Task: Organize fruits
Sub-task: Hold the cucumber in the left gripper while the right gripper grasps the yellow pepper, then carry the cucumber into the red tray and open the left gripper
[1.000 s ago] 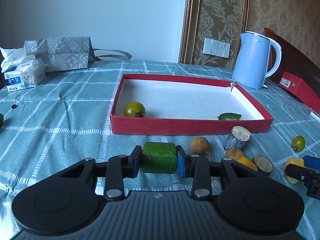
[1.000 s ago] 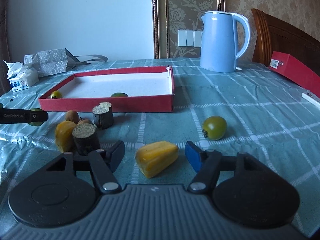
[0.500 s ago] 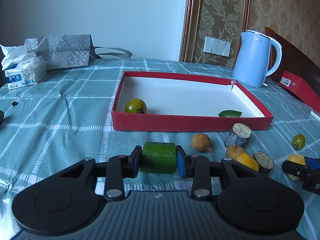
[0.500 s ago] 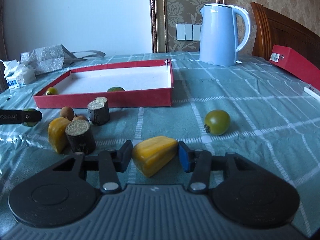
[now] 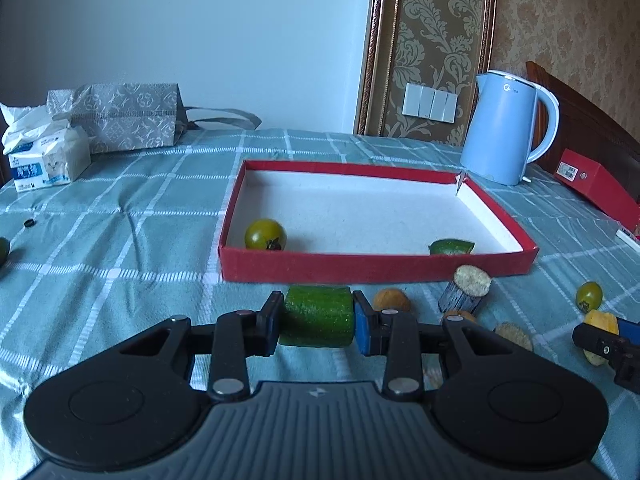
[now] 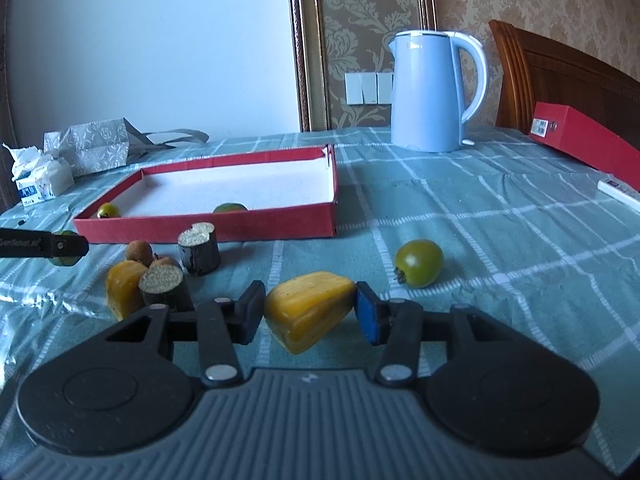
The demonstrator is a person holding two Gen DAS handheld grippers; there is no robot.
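The red tray (image 5: 376, 268) lay on the checked tablecloth (image 5: 120, 240), and it held two things: a green tomato (image 5: 265, 234) in its near left corner and a green wedge (image 5: 451, 247) against the near wall, toward the right corner. The rest of its white floor was bare.

Just in front of the tray's near wall, the left gripper (image 5: 316, 318) was clamped on a green chunk (image 5: 318, 316); both pads pressed on its flat ends. To the right of it, on the cloth, were a round brown fruit (image 5: 391, 300) and a dark stub (image 5: 466, 288) with a pale cut top.

The right gripper (image 6: 310, 312) was clamped on a yellow piece (image 6: 310, 308), with the pads touching its two sides. In the right wrist view, a second green tomato (image 6: 419, 263) lay on the cloth to the right of the yellow piece, apart from it. To the left was a small group close together: another yellow piece (image 6: 122, 288), a second stub (image 6: 164, 284) just beside it, the first stub behind, and the brown fruit.

Behind the tray stood a blue kettle (image 6: 434, 92). A red box (image 6: 580, 140) was at the right edge, and a tissue pack (image 5: 48, 160) and a grey bag (image 5: 124, 116) were far to the left.
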